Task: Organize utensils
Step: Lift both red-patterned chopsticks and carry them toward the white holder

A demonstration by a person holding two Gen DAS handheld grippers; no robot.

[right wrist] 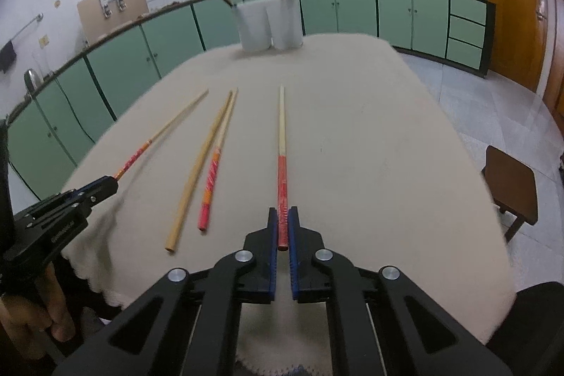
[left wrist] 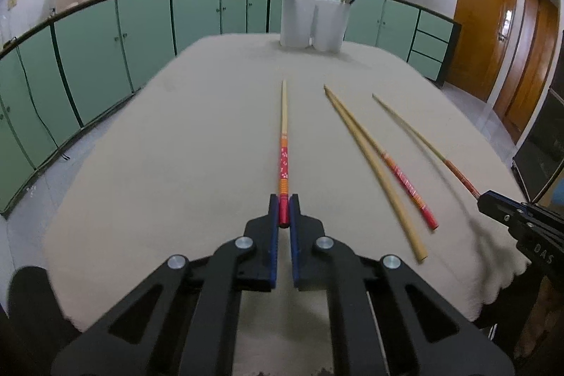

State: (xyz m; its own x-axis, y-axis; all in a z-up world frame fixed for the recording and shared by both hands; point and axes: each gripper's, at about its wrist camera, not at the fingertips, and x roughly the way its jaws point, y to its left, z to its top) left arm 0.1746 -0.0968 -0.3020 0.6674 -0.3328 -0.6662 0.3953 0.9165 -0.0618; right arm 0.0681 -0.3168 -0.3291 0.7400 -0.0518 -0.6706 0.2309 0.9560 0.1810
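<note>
My left gripper (left wrist: 284, 205) is shut on the red end of a red-and-orange chopstick (left wrist: 283, 143) that points toward the far end of the table. My right gripper (right wrist: 282, 217) is shut on the red end of another chopstick (right wrist: 281, 150), also pointing away. Between them on the beige tablecloth lie a plain wooden chopstick (left wrist: 373, 171) (right wrist: 201, 171) and a red-handled chopstick (left wrist: 409, 187) (right wrist: 211, 182). Two white holder cups (left wrist: 312, 20) (right wrist: 269, 23) with several chopsticks stand at the far end. Each gripper shows in the other's view, the right (left wrist: 483, 198) and the left (right wrist: 112, 180).
The table (left wrist: 176, 147) is covered with a beige cloth with a scalloped near edge. Green kitchen cabinets (left wrist: 105, 41) run behind it. A dark wooden stool (right wrist: 511, 185) stands right of the table. Wooden doors (left wrist: 483, 23) are at the far right.
</note>
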